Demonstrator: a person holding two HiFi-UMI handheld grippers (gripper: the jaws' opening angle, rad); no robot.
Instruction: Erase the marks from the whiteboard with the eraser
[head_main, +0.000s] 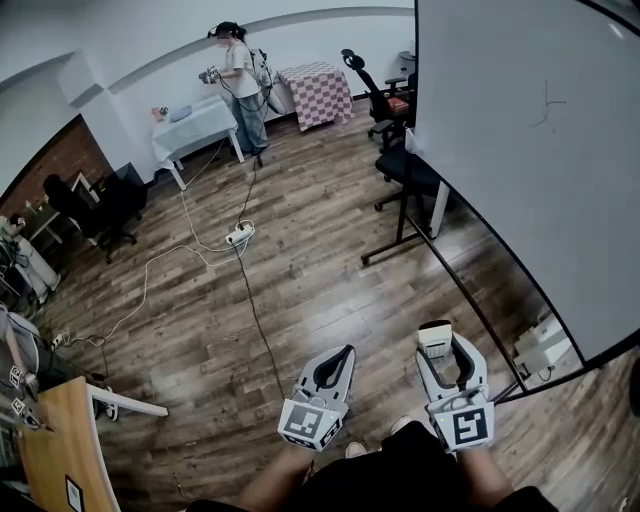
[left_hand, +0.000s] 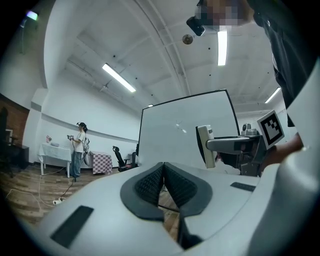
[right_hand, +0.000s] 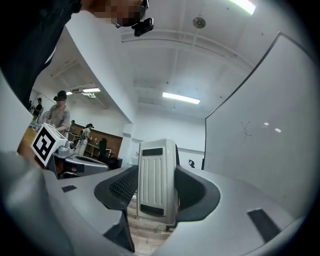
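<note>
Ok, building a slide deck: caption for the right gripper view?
Right claw shut on the white eraser, held upright, the whiteboard with its faint mark to the right.

Unobstructed space before whiteboard (head_main: 530, 120)

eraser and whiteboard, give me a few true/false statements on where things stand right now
1. The right gripper is shut on the eraser. True.
2. The left gripper holds a marker. False: its jaws are together with nothing between them.
3. The whiteboard is wiped clean. False: a faint mark shows on it.
4. The eraser is held away from the whiteboard, not touching it. True.
</note>
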